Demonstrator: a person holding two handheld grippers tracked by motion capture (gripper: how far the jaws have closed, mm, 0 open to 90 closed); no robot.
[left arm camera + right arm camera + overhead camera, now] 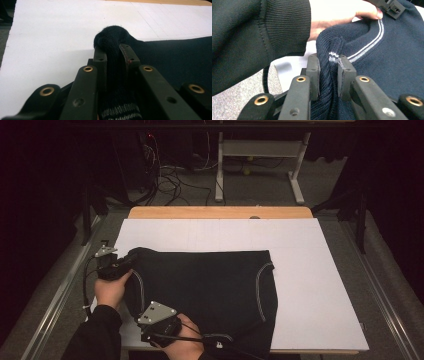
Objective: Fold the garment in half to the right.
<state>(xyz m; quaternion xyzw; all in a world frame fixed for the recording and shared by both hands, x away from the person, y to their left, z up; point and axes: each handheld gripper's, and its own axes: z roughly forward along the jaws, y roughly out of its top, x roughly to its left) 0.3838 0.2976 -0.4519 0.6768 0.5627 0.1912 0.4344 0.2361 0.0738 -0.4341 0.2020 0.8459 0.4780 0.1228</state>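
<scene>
A dark sweater (205, 290) lies on the white sheet (310, 285) on the bench (220, 212), near the front left. The left gripper (113, 53) pinches a bunched bit of its left edge. The right gripper (329, 68) pinches its ribbed edge near the white stripes (368, 46), beside the left hand (337, 15).

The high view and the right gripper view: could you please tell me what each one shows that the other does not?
High view alone: the whole white board, the wooden table edge, the floor cables, and the garment spread flat. Right gripper view alone: the right gripper shut on a ribbed fold of the garment, and its knit looks navy. Both: the garment's white stripe, the left hand and a dark sleeve.
</scene>
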